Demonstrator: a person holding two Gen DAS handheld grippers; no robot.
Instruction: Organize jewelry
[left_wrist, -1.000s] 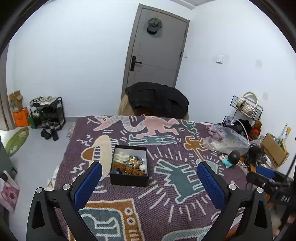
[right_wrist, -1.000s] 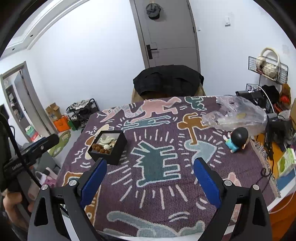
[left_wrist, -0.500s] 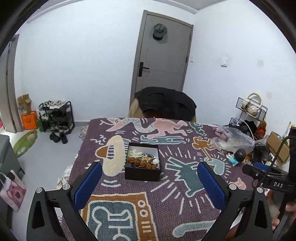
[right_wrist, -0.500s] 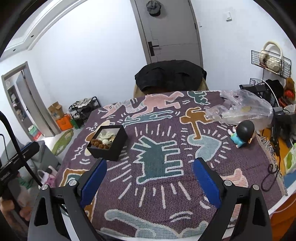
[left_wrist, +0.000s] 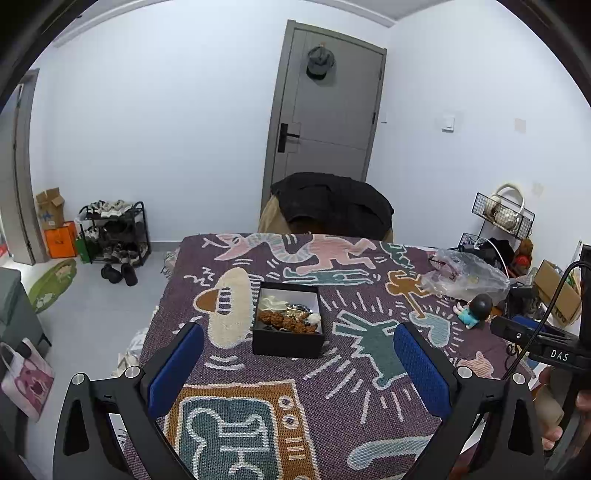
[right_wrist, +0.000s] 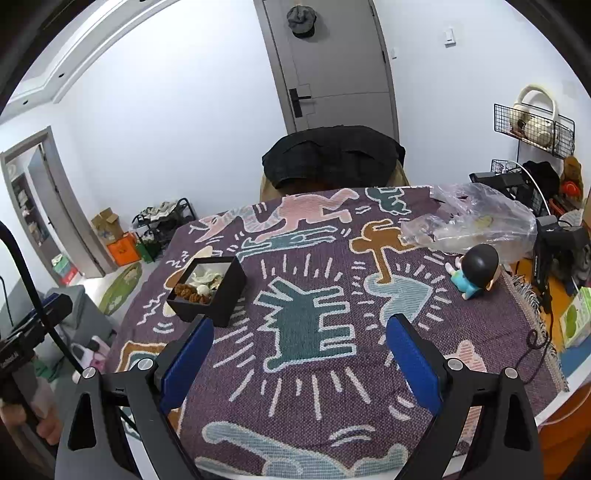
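my left gripper (left_wrist: 299, 365) wide open and empty, right gripper (right_wrist: 299, 358) same, "DAS" on its body, black jewelry box (left_wrist: 287, 324) on patterned blanket (left_wrist: 332, 398)

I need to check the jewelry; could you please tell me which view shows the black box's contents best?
The left wrist view: it faces the black box squarely, showing brown beads and pale pieces. The right wrist view shows the box obliquely, off left.

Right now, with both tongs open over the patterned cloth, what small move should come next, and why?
Probably ease the left tongs forward and down toward the open black square box. It sits straight ahead of them, its jewelry is in a mixed heap, and both tongs hold nothing. The right tongs sit farther off to its side.
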